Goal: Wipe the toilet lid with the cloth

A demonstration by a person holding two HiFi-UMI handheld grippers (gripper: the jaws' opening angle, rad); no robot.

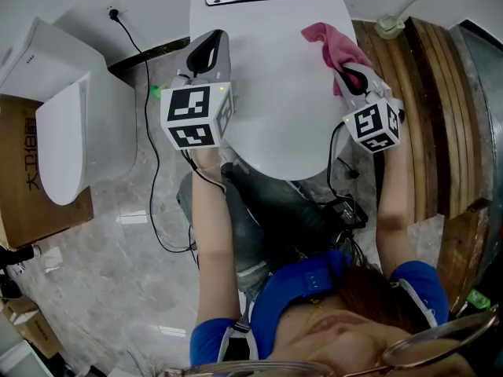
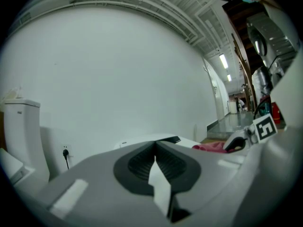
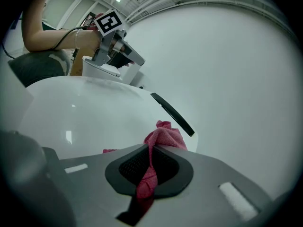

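I judge the wiping to be in hand, with much of the white toilet lid (image 1: 271, 100) not yet covered. My left tongs (image 1: 210, 44) hang over the lid's edge on their side. Their jaws are together at the tips with nothing between them, and they look raised clear of the surface, so they play no part in this step. Across the lid, my right tongs (image 1: 346, 72) are clamped on the pink cloth (image 1: 333, 41). One twisted tail runs back between their jaws while the bunched rest spills out just ahead of the tips and lies on the lid. For the next move I would keep that clamp tight, press the bunch flat, and drag it across the lid toward the left tongs in even strokes.
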